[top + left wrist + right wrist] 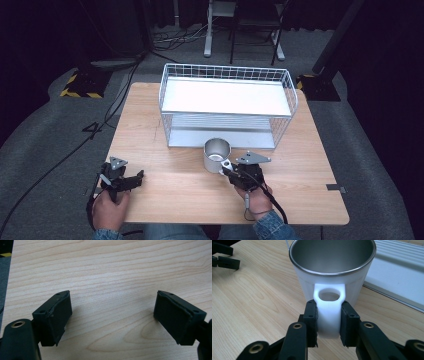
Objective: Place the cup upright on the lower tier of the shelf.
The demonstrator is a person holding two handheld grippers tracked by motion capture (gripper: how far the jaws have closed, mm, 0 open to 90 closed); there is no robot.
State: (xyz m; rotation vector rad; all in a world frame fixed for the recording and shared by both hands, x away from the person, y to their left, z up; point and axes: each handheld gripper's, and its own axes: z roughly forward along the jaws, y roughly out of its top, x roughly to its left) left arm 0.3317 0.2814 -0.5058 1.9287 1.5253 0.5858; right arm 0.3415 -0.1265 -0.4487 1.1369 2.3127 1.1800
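Right gripper view: right gripper point(329, 322) jaws pinching mug point(332, 267) handle point(329, 312). Grasp step done; next lift toward rack point(227, 100) at 12 o'clock. Left gripper point(112, 320) jaws spread, idle.

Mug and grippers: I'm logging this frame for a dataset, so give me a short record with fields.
mug: white with steel inside, upright on the table, in front of the wire rack
mug point
handle: white, faces the right gripper
right gripper: jaws shut on the handle, one pad on each side
left gripper: jaws wide apart over bare wood, nothing between them
rack: two white shelves, nothing on them
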